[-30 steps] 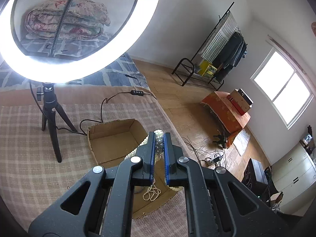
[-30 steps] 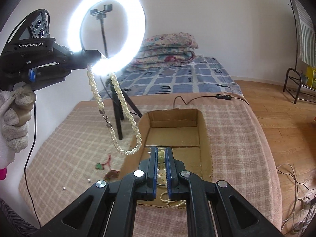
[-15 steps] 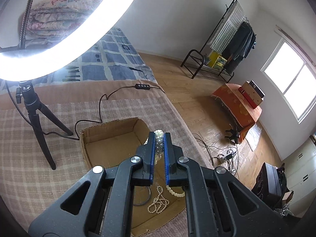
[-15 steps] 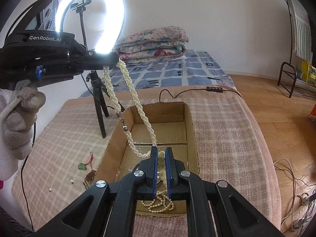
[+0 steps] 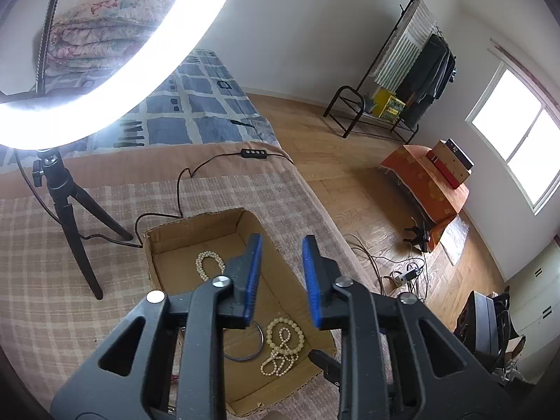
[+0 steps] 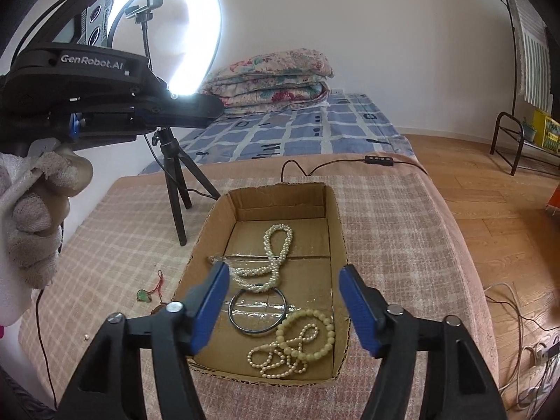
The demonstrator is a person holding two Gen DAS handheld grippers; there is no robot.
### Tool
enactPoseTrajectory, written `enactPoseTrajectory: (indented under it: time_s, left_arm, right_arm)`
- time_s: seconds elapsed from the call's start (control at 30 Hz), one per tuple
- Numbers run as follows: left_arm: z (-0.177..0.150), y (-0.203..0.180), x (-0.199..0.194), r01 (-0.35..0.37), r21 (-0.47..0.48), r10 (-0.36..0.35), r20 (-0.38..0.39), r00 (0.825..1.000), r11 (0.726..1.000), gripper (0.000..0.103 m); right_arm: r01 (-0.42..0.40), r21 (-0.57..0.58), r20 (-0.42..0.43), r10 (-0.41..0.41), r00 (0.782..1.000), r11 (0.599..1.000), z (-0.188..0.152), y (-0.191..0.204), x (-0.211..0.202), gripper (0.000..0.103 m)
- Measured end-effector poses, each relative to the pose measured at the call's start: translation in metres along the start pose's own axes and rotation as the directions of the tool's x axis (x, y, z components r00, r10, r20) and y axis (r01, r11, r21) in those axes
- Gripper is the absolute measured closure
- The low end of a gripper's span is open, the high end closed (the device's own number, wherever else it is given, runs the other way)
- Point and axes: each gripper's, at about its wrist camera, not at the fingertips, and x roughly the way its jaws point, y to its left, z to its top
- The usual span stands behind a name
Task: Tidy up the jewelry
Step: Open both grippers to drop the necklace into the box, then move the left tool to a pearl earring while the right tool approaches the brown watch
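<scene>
An open cardboard box (image 6: 336, 217) (image 5: 157, 241) sits on the plaid bed cover. Inside lie a long white pearl necklace (image 6: 276, 259) (image 5: 208, 262), a metal bangle (image 6: 257, 329) (image 5: 257, 348), and a heap of cream bead strands (image 6: 297, 339) (image 5: 281, 344). My left gripper (image 5: 281, 269) is open and empty above the box; it also shows in the right wrist view (image 6: 206, 106), high at the left. My right gripper (image 6: 283, 301) is open and empty over the box's near end.
A ring light (image 6: 196, 35) on a black tripod (image 5: 70, 210) stands left of the box, its cable (image 5: 182, 189) trailing behind. A green pendant on red cord (image 6: 147, 292) and small bits lie on the cover left of the box. The bed's edge and wooden floor (image 6: 490, 210) are at the right.
My left gripper opened and let go of the pearl necklace, which now lies in the box. My right gripper opened too, and the bead strands lie in the box.
</scene>
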Motion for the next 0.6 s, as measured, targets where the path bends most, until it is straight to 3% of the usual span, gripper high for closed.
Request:
enactPoseTrajectory:
  time_s: [0.1, 0.37, 0.6]
  left_arm:
    - [0.0, 0.001, -0.01, -0.003, -0.003, 0.003, 0.007, 1.0, 1.0, 0.076]
    - [-0.004, 0.001, -0.047, -0.011, 0.021, 0.01, 0.029, 1.0, 1.0, 0.076]
    - [-0.011, 0.025, -0.093, -0.03, 0.0, 0.029, 0.065, 0.997, 1.0, 0.076]
  right_arm:
    - [0.023, 0.0, 0.012, -0.023, 1.0, 1.0, -0.001, 0.001, -0.006, 0.017]
    - [0.042, 0.016, 0.042, -0.042, 0.998, 0.999, -0.001, 0.006, -0.025, 0.012]
    - [-0.011, -0.014, 0.075, 0.012, 0.997, 1.0, -0.001, 0.032, -0.048, 0.012]
